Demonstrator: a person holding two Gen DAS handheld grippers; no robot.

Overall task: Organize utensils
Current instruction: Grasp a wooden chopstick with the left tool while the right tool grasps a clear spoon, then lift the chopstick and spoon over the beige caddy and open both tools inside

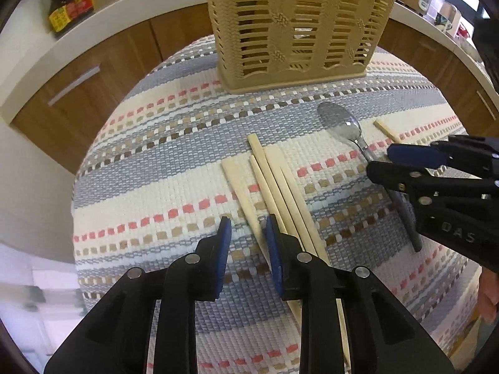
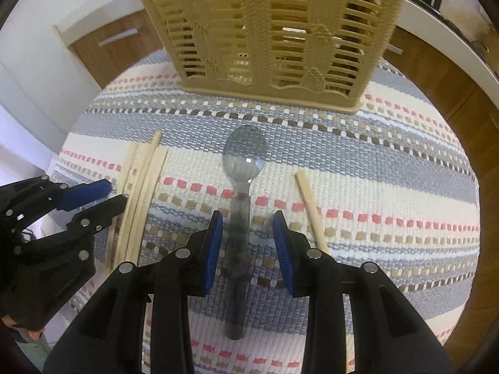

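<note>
The right claw is held open astride the handle of the grey metal spoon, whose bowl lies ahead, short of the beige slatted plastic basket. The left claw is open around one of the pale wooden chopsticks. The thin, flat handle could be missed, or neighbouring sticks scattered across the striped woven tabletop cloth.

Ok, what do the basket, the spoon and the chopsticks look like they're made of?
Basket: probably moulded plastic, matte beige, with even slats and a pressed braid pattern.
Spoon: bowl looks like polished metal, mirroring the cloth; the darker handle's material is unclear through blur.
Chopsticks: pale, unvarnished wood or bamboo, square-cut ends.
Both the left gripper and the right gripper are open.
</note>
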